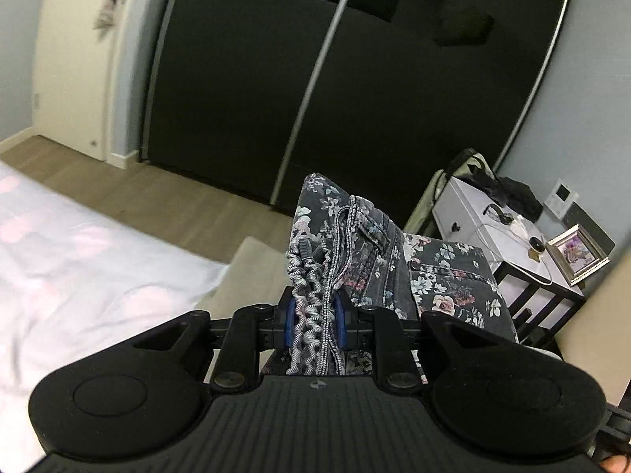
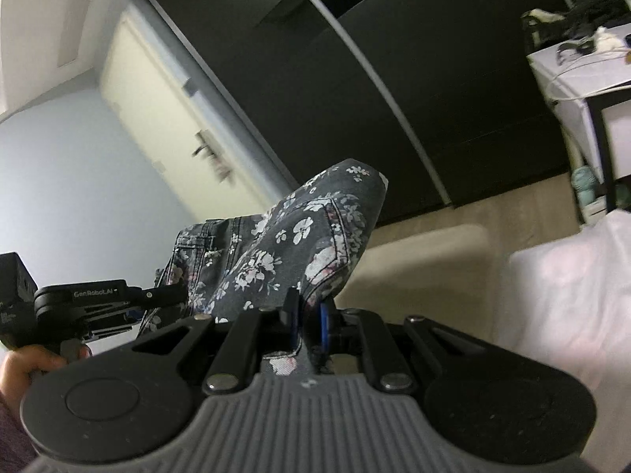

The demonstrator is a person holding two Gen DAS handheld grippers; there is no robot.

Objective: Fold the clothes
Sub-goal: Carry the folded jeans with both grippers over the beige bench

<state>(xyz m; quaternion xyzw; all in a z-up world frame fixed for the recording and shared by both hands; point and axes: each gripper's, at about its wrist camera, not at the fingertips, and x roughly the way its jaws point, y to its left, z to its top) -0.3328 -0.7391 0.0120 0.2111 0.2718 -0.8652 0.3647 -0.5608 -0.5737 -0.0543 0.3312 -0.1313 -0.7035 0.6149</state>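
A dark, glossy wardrobe with two sliding doors split by a thin pale metal strip fills the upper centre of both views, with a cream door at upper left in the left wrist view. The bed, covered in soft white bedding with faint pink patches, lies at lower left of that view and at lower right of the right wrist view, over pale wood-plank flooring. A small table with a white top and dark legs stands at right, carrying one silver picture frame. The one garment, grey floral denim jeans with stitched seams and a belt loop, hangs in the air at frame centre, bunched between the two tools. The left gripper has its blue-padded jaws nearly closed, pinching a thick gathered fold of seams. The right gripper has its jaws almost shut on a thinner flap of the same jeans.
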